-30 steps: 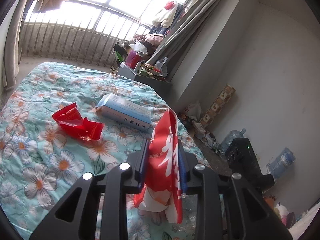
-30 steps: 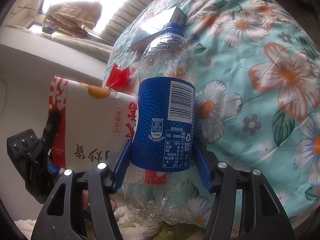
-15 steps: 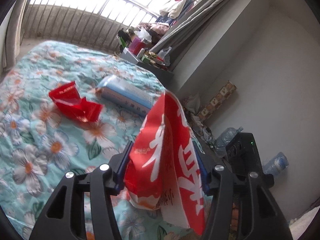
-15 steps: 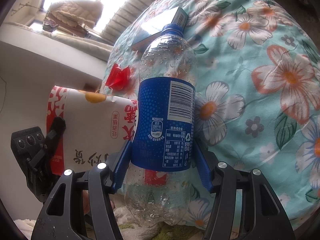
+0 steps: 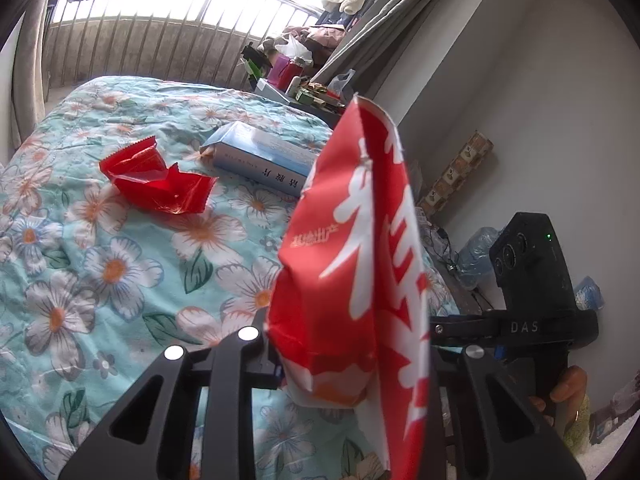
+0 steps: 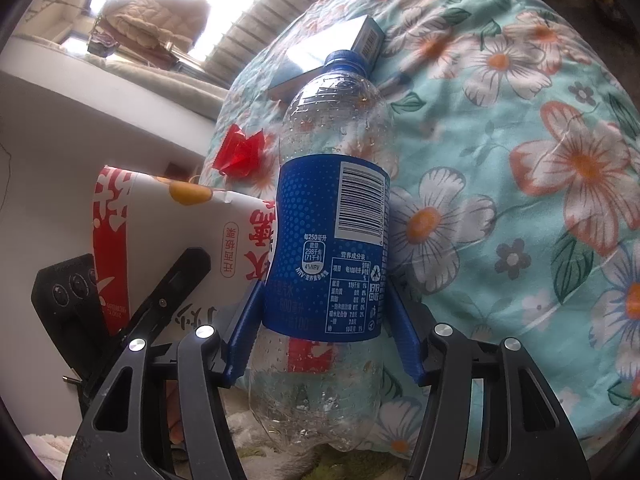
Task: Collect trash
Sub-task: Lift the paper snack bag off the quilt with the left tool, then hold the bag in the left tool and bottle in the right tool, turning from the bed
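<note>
Left gripper (image 5: 348,344) jaws just closing, pinching limp red-and-white snack bag (image 5: 360,248); right gripper (image 6: 324,336) jaws clamp empty clear blue-labelled plastic bottle (image 6: 332,220). Risk: bag slips from its shallow bottom-edge pinch.

Ahead of the left gripper (image 5: 352,344), the red snack bag (image 5: 360,248) between its jaws blocks the view straight on. Forward-left, open bedspread (image 5: 100,280) lies clear as far as the crumpled red wrapper (image 5: 156,178) and blue box (image 5: 260,156). To its right, the right gripper (image 6: 324,336) crowds close.
</note>
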Motion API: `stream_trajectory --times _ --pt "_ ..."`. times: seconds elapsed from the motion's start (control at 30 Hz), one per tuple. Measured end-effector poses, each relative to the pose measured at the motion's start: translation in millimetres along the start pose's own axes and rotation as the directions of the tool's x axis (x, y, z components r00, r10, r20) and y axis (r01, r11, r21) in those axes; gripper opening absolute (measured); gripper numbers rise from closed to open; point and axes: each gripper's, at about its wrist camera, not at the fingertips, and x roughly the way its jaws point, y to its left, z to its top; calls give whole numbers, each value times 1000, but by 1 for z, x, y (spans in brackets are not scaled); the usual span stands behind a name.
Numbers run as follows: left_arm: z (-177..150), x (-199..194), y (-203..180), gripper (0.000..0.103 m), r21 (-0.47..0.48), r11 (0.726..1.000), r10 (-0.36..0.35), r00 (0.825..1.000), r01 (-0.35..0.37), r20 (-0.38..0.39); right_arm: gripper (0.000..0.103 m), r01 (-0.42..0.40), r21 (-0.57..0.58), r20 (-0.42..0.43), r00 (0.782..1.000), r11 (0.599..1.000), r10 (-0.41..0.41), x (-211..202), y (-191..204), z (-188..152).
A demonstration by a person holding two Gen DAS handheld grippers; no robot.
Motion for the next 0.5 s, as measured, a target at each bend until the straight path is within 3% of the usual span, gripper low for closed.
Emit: stream_trajectory --times 0.5 --pt "-5 -39 11 25 8 996 91 996 -91 -8 56 49 -143 -43 998 989 -55 25 50 -10"
